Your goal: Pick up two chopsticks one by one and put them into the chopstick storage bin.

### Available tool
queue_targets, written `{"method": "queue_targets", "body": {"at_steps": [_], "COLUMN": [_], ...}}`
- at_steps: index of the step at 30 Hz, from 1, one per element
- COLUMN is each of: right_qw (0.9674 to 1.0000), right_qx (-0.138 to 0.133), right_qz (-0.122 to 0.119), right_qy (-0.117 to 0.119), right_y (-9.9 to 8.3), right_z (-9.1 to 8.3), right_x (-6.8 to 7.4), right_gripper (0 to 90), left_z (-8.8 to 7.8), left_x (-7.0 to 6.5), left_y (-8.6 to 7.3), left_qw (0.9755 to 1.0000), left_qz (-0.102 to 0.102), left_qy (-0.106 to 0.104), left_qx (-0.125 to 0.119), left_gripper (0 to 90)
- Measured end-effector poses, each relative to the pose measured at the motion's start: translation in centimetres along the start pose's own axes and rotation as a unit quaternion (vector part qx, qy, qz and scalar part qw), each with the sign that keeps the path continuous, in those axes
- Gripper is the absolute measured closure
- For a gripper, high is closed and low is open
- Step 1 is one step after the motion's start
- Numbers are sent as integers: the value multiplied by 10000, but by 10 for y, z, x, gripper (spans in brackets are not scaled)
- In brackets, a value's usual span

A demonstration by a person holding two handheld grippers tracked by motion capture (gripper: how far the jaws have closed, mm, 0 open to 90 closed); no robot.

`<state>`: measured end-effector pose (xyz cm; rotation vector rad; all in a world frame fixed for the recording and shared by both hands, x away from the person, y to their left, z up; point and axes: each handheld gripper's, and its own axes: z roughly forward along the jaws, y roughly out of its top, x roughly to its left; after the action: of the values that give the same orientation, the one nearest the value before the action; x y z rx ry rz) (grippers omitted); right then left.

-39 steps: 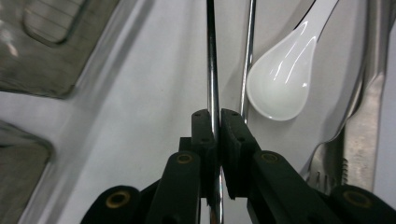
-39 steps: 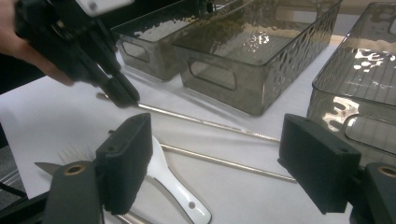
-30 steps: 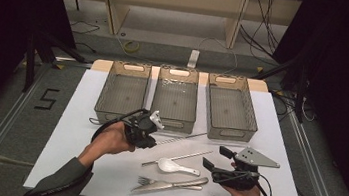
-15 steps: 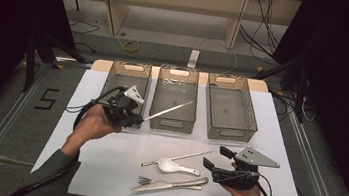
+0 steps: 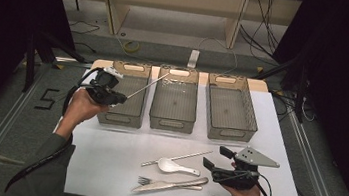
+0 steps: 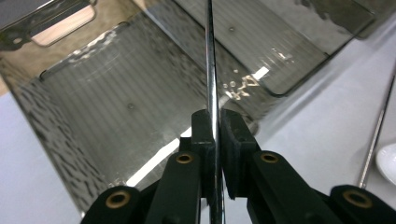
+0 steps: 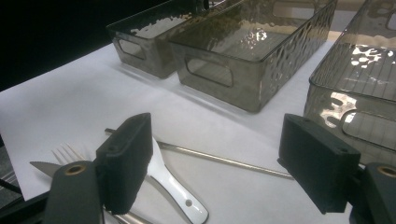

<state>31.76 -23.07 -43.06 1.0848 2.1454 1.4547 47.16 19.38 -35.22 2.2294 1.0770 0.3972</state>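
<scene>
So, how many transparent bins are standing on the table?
3, in one row at the far side of the table: the left bin, under the metal stick held by the left gripper, the middle bin and the right bin. None seems hidden.

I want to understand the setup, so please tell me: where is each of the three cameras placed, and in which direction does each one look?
High view: sits above the person's side, looking forward and down on the white table, three bins and cutlery; both forearms, left gripper and right gripper show.
Left gripper view: rides on the left gripper, looking along shut jaws down into the left bin; they clamp a metal chopstick.
Right gripper view: rides on the right gripper, looking low across the table past open jaws toward the bins.
Shared: high and right gripper views both show the white spoon.
</scene>
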Motion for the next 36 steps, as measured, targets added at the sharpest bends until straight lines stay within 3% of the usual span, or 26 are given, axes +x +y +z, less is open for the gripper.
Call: {"method": "queue_targets", "body": {"at_steps": [6,12,36], "right_qw": [10000,10000,10000], "right_qx": [-12,-16,-11], "right_qz": [9,8,9], "right_qy": [3,1,10], "right_y": [0,0,1], "right_z": [0,0,0], "right_x": [0,0,0], "right_gripper": [268,268,268], "left_z": [2,4,30], "left_x": [17,34,54], "left_y": [0,-4,-14], "left_qw": [9996,9981,9939], "left_qz": [-268,-584,-973], "left_qy": [11,174,464], "left_qx": [-3,-75,228], "left_gripper": [843,843,842]}}
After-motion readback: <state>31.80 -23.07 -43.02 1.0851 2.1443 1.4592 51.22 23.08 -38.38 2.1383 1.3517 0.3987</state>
